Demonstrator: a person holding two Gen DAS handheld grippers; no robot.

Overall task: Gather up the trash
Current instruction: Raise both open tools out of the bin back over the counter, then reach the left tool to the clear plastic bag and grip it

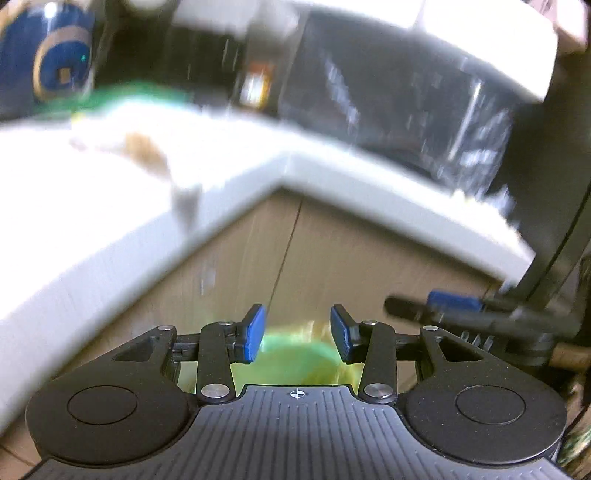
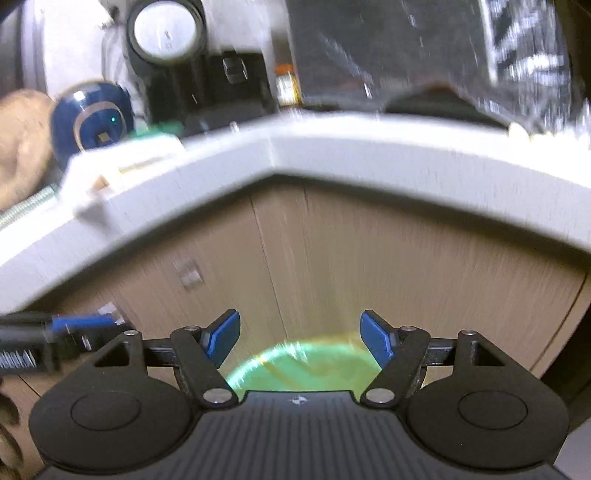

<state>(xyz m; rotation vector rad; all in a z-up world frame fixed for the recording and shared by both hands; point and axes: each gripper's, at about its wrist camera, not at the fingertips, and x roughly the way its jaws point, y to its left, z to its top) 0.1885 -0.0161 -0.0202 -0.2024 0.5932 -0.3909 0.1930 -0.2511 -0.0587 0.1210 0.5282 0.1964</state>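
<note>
Both views are motion-blurred. My left gripper [image 1: 297, 325] is open, its blue pads apart with nothing between them. Below it lies a green-lined bin [image 1: 291, 363] in front of a wooden cabinet. My right gripper [image 2: 301, 332] is open and empty too, over the same green-lined bin [image 2: 306, 365]. Each gripper shows side-on in the other's view: the right gripper [image 1: 424, 306] at the right edge, the left gripper [image 2: 74, 325] at the left edge. On the white counter lies crumpled white paper with a brown patch [image 1: 147, 155], seen as white wrappers [image 2: 122, 166] in the right wrist view.
The white counter's [image 2: 332, 151] corner juts out above the wooden cabinet doors [image 2: 369, 258]. On it stand a blue round object [image 2: 92, 118], a black appliance with a silver lid [image 2: 166, 29] and crinkled dark foil [image 1: 424, 110]. A hand [image 2: 18, 147] shows at the left.
</note>
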